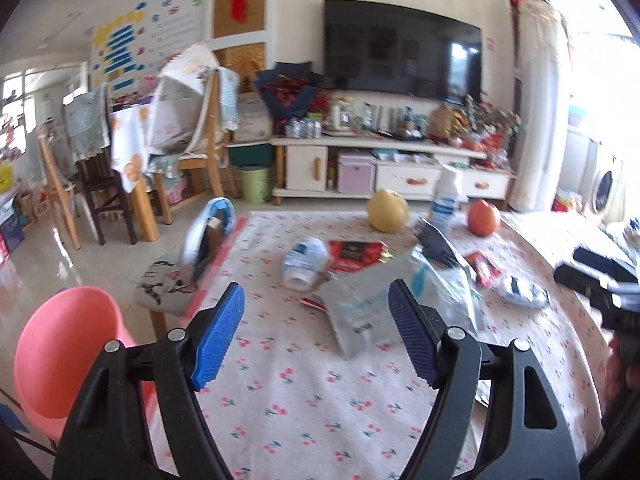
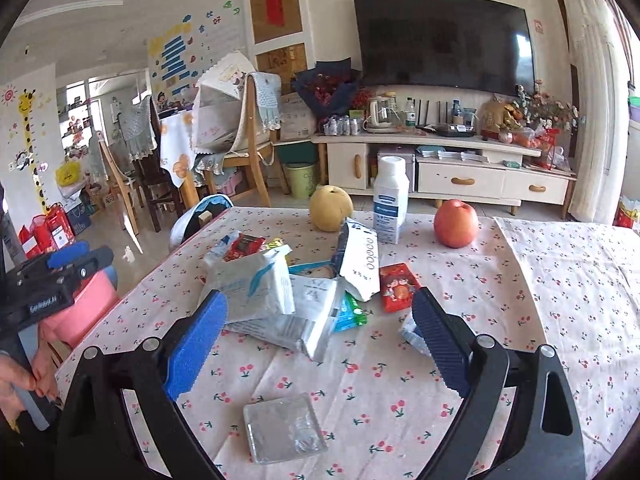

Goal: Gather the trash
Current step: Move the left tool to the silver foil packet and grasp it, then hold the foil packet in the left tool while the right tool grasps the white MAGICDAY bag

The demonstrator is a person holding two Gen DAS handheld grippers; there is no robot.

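Note:
A heap of wrappers and plastic bags (image 2: 276, 300) lies mid-table on the cherry-print cloth (image 2: 560, 300). It holds a white tissue pack (image 2: 256, 288), a red packet (image 2: 398, 286), a green packet (image 2: 352, 314) and a white pouch (image 2: 360, 256). A clear square wrapper (image 2: 286, 434) lies nearest. My right gripper (image 2: 320, 340) is open, above the table just short of the heap. My left gripper (image 1: 316, 328) is open and empty, facing a grey bag (image 1: 356, 312), a crushed bottle (image 1: 304, 262) and a red packet (image 1: 354, 254).
A pear (image 2: 330, 208), an apple (image 2: 456, 223) and a white bottle (image 2: 391, 200) stand at the table's far side. A pink bin (image 1: 60, 352) sits off the left edge, with a stool (image 1: 164, 284) beyond. Chairs, a TV stand and a green bin (image 2: 302, 178) stand behind.

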